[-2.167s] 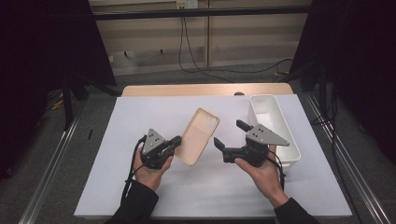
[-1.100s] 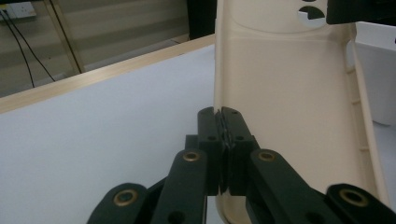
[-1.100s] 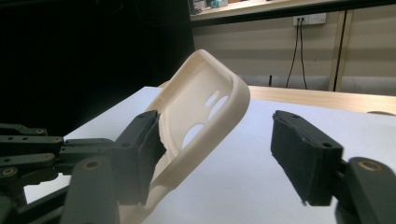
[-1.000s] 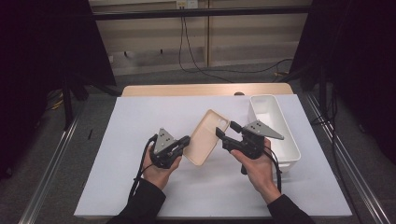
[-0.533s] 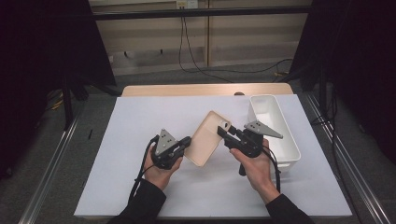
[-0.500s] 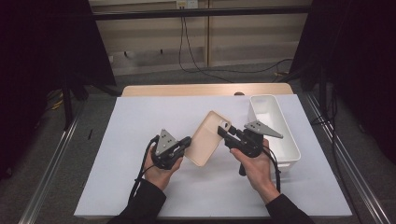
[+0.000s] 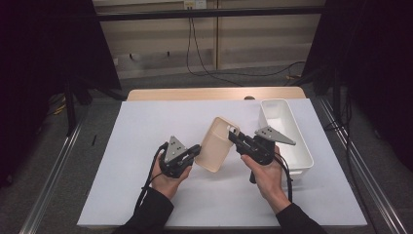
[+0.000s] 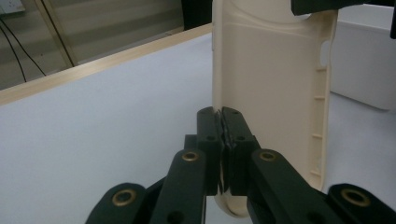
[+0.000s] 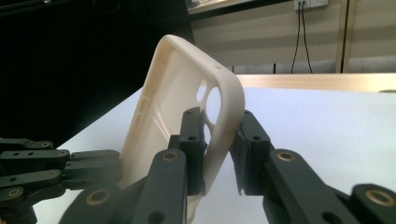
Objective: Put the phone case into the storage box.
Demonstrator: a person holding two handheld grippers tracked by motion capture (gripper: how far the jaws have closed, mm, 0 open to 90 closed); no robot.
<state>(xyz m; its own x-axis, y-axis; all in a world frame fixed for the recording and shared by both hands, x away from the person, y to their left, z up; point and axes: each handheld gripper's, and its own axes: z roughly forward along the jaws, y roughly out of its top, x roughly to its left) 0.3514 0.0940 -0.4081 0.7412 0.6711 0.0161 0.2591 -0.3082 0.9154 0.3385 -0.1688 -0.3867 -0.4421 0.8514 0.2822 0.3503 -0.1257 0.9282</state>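
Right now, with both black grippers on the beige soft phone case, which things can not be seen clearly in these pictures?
- Beige soft phone case: the left gripper view's top edge cuts off its upper end.
- Lower case edge: covered by the left gripper there.
- Right gripper: whether both pads press the case is unclear; the wall hides the contact.
- White plastic bin: the right hand covers part of it in the high view.

My table [image 7: 146, 126] carries a white sheet with a wooden edge at twelve o'clock. A white bin [image 7: 292, 146] sits directly on it at three o'clock.
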